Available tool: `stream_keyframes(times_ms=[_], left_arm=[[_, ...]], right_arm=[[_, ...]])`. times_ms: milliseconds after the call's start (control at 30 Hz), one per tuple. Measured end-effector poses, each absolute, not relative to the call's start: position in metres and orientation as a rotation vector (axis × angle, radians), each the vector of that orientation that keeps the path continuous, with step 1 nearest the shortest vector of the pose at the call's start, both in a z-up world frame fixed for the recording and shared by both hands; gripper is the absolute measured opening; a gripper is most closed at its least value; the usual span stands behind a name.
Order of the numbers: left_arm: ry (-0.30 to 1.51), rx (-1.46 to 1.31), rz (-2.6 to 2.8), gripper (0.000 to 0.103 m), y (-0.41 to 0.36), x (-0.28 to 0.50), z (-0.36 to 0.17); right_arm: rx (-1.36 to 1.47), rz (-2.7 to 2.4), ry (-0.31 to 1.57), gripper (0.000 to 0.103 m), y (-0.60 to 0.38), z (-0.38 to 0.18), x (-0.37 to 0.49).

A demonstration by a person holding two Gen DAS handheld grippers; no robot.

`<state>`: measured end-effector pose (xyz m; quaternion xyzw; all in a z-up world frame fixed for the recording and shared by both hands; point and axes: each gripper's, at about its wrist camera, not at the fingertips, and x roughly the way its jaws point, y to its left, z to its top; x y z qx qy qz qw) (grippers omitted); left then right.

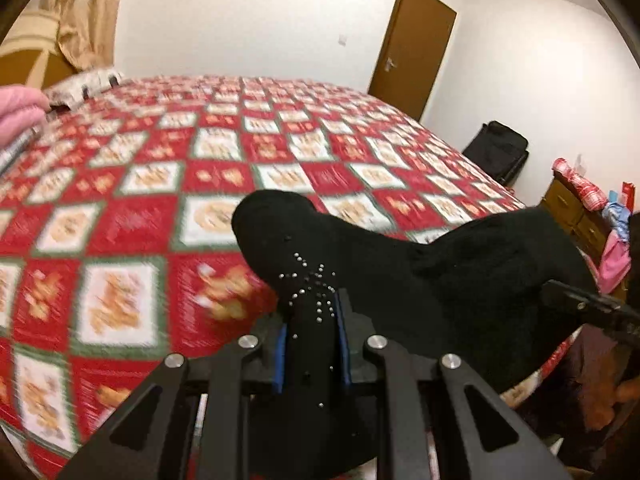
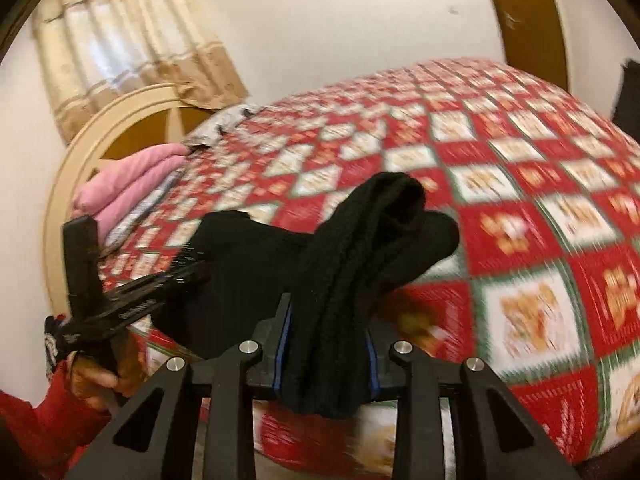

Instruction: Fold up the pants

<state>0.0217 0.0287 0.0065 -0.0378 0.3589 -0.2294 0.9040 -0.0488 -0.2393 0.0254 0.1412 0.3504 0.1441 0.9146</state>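
Note:
The black pants (image 1: 460, 280) hang above the red checkered bedspread (image 1: 160, 184), stretched between both grippers. My left gripper (image 1: 314, 320) is shut on a part of the pants with small silver studs; black cloth fills the gap between its blue pads. In the right wrist view my right gripper (image 2: 326, 344) is shut on a thick bunched roll of the pants (image 2: 360, 248), which spills over the fingers. The left gripper (image 2: 176, 284) appears there at the left, held by a hand in a red sleeve. The right gripper's black body (image 1: 592, 312) shows at the right edge of the left wrist view.
Folded pink cloth (image 2: 128, 184) lies near the wooden headboard (image 2: 80, 152). A brown door (image 1: 412, 48), a black bag (image 1: 496, 148) on the floor and a wooden dresser (image 1: 572, 212) with clothes stand beyond the bed. A curtain (image 2: 120, 44) hangs behind the headboard.

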Motion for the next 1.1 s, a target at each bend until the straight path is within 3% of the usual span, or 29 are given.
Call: stream_keyframes(times_ms=[267,533,800,1100], left_arm=[[0.646,-0.106,-0.274,0.020,0.112,0.052,0.038],[0.590,-0.093,-0.037,0.020,0.199,0.069,0.051],[0.609,-0.136,0.138,0.015,0.254,0.059,0.022],[0.740,-0.202,0.149,0.015,0.270,0.062,-0.023]], right_arm=[[0.237,0.487,0.660,0.031,-0.166,0.056,0.005],[0.241,0.653,0.675,0.031,-0.077,0.048,0.091],[0.208,0.728,0.748,0.031,-0.010,0.008,0.146],[0.168,0.691,0.816,0.032,-0.024,-0.032,0.171]])
